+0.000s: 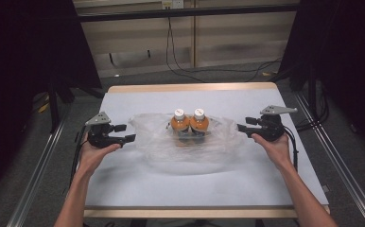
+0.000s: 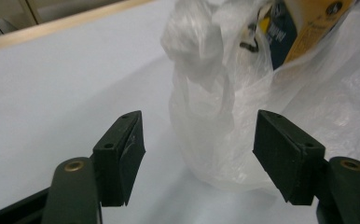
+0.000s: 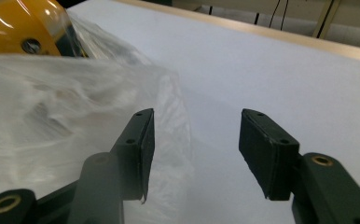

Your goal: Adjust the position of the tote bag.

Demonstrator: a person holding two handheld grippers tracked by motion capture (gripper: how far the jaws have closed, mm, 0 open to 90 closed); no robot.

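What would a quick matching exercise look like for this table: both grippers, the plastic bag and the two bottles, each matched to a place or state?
1 left gripper
2 right gripper
3 plastic bag
4 bottles

A clear, crumpled around the bottles
B orange, white caps, upright inside the bag
C open, at the bag's left edge
D open, at the bag's right edge

Pairs: 1-C, 2-D, 3-A, 4-B

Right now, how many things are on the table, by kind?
Bottles: 2
Bag: 1
Total: 3
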